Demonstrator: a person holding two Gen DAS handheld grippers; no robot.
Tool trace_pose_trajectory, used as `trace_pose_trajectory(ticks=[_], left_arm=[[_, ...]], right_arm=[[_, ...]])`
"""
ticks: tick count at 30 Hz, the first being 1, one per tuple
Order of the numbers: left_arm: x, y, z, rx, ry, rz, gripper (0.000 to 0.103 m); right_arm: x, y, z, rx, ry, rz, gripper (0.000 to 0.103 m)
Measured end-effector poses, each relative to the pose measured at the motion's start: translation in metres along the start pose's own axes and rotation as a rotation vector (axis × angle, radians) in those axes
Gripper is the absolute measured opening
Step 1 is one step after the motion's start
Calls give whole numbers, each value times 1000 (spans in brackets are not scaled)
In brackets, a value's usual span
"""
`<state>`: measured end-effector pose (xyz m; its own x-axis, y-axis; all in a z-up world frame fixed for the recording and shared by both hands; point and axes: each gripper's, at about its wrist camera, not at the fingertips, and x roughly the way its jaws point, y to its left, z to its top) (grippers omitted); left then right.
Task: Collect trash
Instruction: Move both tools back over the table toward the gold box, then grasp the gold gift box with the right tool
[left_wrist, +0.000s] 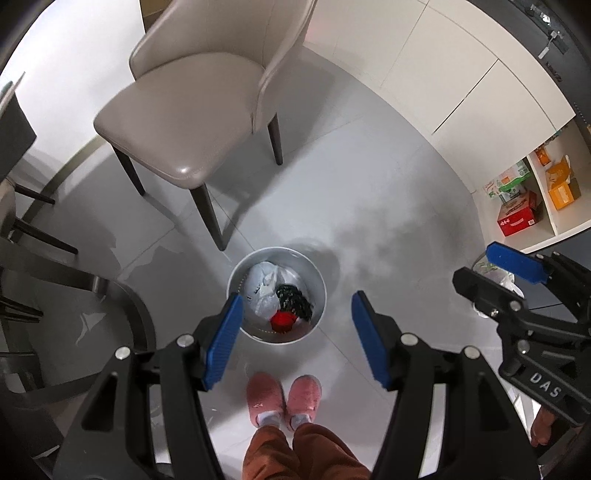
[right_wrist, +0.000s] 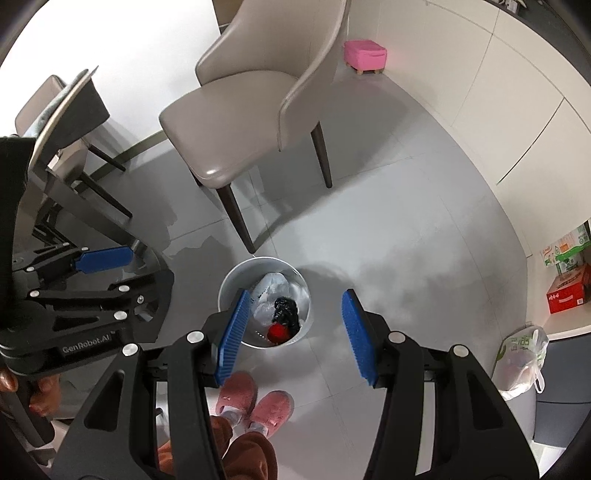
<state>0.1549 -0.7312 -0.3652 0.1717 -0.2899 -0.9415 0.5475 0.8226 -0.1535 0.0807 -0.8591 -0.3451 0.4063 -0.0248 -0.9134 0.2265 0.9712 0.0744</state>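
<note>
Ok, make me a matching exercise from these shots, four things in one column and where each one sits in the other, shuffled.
Things:
1. bin
2. pink stool
3. red box
4. white bag

Places:
A. on the low open shelf at the right
B. on the floor right in front of the slippers
C. on the floor under the shelf edge
D. behind the chair, by the wall

Pairs: 1-B, 2-D, 3-A, 4-C
</note>
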Motion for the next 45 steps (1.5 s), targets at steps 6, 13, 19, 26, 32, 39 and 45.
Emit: trace_pose_trajectory(ticks=[6, 13, 19, 26, 32, 39, 45], left_arm=[[-55, 15, -3, -29, -42, 34, 61], [-136, 51, -30, -150, -91, 119, 61], [-208, 93, -77, -325, -163, 215, 61], [-271, 146, -150, -539, -229, 338, 61], [-301, 200, -203, -680, -259, 387, 61], [-321, 269, -225, -661, -267, 384, 61], [-322, 322, -220, -540, -251, 338, 61]], right_arm=[[-35, 26, 10, -53, -27, 38, 51], [-88, 93, 27, -212, -67, 158, 51], [-129, 160, 40, -389, -126, 270, 50], [-165, 246, 37, -578, -174, 391, 50], [-181, 319, 24, -687, -178, 452, 50], [-173, 405, 4, -703, -163, 441, 50], [-153, 449, -5, -614, -143, 362, 50]])
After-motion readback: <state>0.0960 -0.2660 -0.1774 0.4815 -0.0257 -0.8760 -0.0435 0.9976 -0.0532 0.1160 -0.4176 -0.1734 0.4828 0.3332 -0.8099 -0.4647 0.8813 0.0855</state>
